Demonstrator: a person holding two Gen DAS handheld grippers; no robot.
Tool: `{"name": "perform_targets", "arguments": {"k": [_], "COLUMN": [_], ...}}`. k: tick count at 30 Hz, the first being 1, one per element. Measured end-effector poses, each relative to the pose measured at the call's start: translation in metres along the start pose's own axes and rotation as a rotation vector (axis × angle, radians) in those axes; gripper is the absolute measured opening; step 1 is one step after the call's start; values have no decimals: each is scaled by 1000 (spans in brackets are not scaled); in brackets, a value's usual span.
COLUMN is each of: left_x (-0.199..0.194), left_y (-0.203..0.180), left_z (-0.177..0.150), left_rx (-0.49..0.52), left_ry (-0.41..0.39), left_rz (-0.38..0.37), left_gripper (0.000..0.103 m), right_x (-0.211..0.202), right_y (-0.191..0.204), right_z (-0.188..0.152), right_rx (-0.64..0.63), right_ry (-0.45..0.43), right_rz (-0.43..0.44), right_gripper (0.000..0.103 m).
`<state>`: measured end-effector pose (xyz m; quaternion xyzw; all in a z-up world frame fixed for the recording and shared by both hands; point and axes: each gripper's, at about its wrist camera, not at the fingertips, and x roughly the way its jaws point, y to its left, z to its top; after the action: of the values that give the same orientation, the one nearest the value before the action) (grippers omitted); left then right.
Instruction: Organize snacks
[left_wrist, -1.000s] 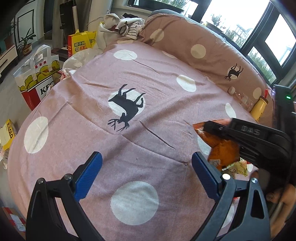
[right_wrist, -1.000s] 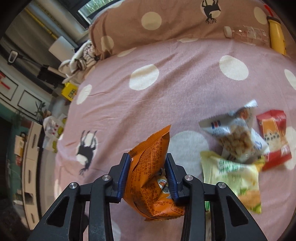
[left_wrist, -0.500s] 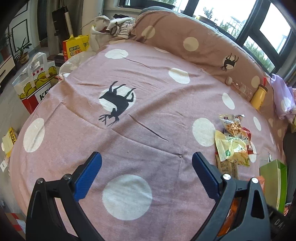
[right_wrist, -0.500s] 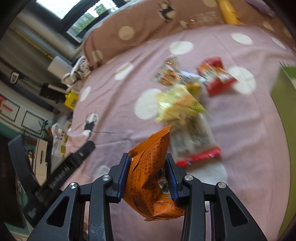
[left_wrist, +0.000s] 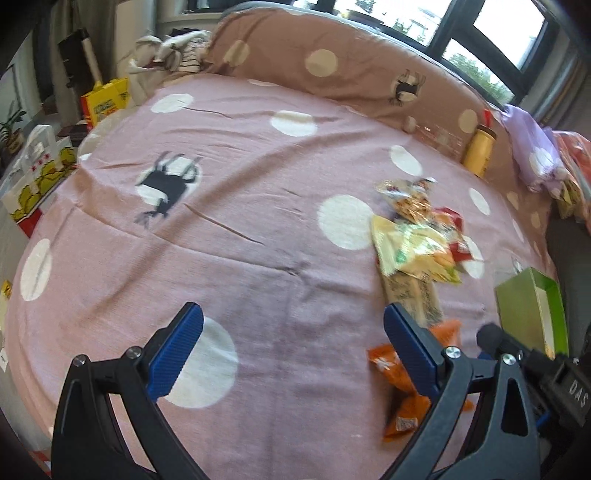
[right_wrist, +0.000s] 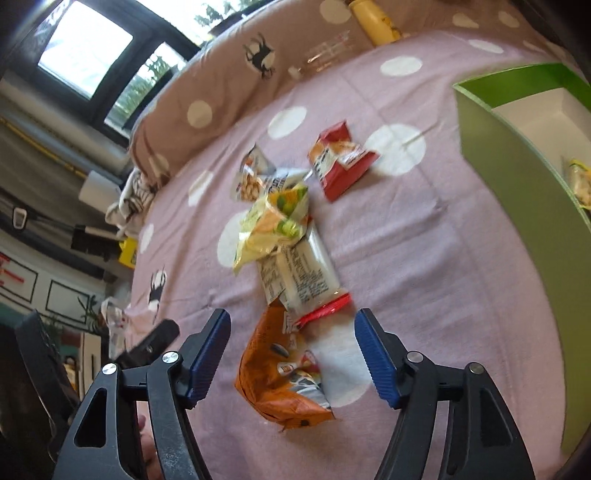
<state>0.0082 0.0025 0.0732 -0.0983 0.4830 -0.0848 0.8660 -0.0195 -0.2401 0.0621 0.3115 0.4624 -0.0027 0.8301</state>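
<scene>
An orange snack bag (right_wrist: 280, 373) lies on the pink spotted bedspread (right_wrist: 424, 258) between the fingers of my right gripper (right_wrist: 293, 356), whose jaws are opening and stand clear of the bag. The same orange snack bag (left_wrist: 402, 384) shows partly behind a finger in the left wrist view. Just beyond it lie a white packet with a red end (right_wrist: 299, 273), a yellow-green bag (right_wrist: 273, 225), a clear bag of nuts (right_wrist: 255, 181) and a red packet (right_wrist: 340, 162). My left gripper (left_wrist: 293, 350) hangs open over bare bedspread, nothing between its fingers.
A green box (right_wrist: 517, 162), open-topped and white inside, stands to the right with a small packet in it. A yellow bottle (left_wrist: 478, 153) and a clear bottle (left_wrist: 439, 134) lie against the spotted bolster. Bags and boxes (left_wrist: 105, 99) sit beyond the bed's left edge.
My right gripper swung toward the snack pile and opened; the orange bag dropped from it onto the bedspread. The left gripper's view panned right, bringing the pile and green box into view.
</scene>
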Motion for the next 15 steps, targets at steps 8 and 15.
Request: {"name": "perform_targets", "arguments": {"k": [8, 15], "left_x": [5, 17], "left_y": [-38, -62], "left_z": [-23, -44], "left_rx": [87, 143], "left_ry": [136, 199], "left_rz": [-228, -251], "left_gripper": [99, 98], "right_x": [-10, -4], "right_y": [-15, -3], "right_z": [3, -4], "right_rx": [36, -22], "right_ry": [23, 59], "right_rz": [114, 137], "right_gripper": [70, 68]}}
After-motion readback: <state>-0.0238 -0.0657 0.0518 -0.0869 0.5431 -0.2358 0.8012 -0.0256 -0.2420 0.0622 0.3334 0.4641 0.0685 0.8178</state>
